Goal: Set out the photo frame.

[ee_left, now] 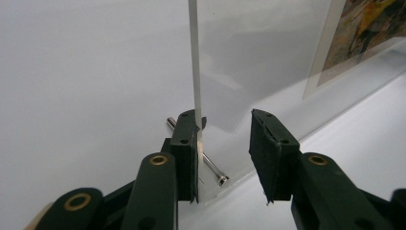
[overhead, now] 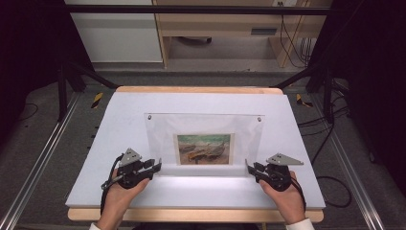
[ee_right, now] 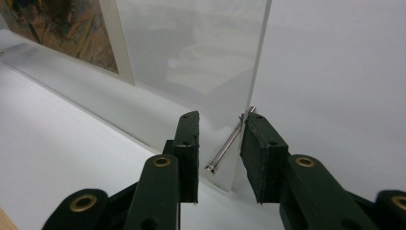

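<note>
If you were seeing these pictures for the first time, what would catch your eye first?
A clear acrylic picture frame stands mid-table on the white board, holding a small painting of boats. The left claw and right claw sit at its two bottom corners, each straddling the pane's edge beside a metal pin.

Both tools (overhead: 155,166) (overhead: 249,167) flank the upright frame (overhead: 204,143).

This looks like a lab or test room set up for recording. A white work board (overhead: 119,143) lies on a plain wooden table (overhead: 191,215), boxed in by a black metal frame (overhead: 191,9) and aluminium rails (overhead: 33,167) on grey carpet. Loose cables (overhead: 330,187) trail across the floor, and bare plywood furniture (overhead: 215,28) (desk-like, nothing homely) stands behind.
</note>
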